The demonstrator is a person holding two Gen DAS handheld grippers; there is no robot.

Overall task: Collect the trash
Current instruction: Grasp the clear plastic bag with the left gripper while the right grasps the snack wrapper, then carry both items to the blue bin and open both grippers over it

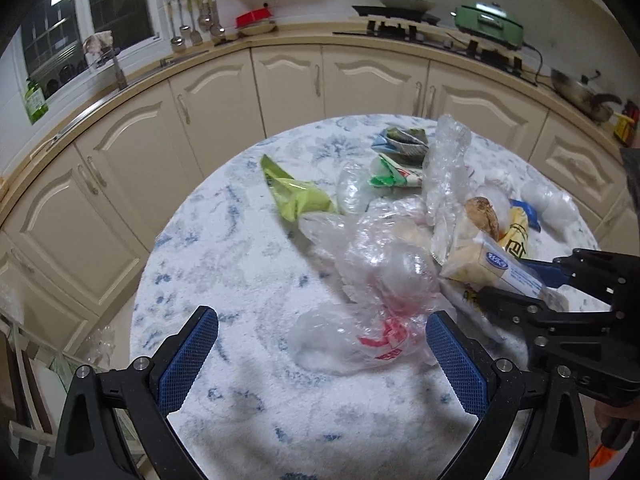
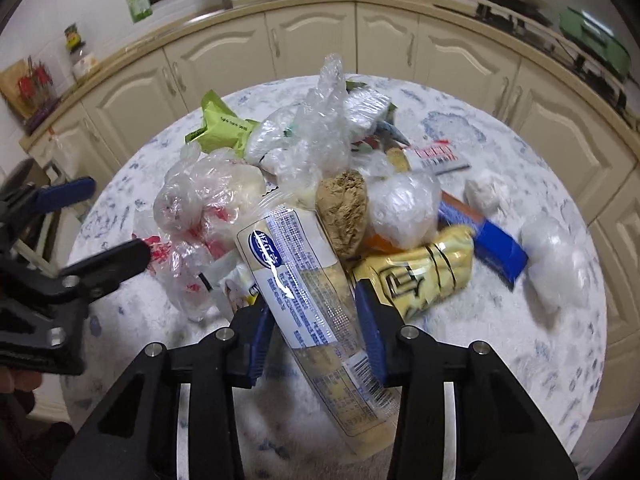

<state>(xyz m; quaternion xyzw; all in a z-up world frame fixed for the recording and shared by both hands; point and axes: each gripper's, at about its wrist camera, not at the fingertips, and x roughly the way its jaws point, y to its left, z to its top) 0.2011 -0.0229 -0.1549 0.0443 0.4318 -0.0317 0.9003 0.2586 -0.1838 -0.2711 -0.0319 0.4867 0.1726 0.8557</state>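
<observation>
Over the table point(image 1: 248, 264), left gripper point(image 1: 322, 344) wide open, right gripper point(image 2: 314, 316) clamping cream wrapper point(image 2: 296, 280).

Both wrist fisheyes look down, close, over the round blue-flecked white tabletop point(image 1: 248, 264) toward cream kitchen cabinets point(image 2: 312, 36), sharing its crumpled plastic trash pile point(image 2: 320, 152).

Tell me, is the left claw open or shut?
Open. The left claw has its two blue pads spread wide, with a crumpled clear plastic bag lying on the table between them, not pinched.

The long wrapper point(image 2: 304, 280) hides whatever lies under it, its print too small to read.
</observation>
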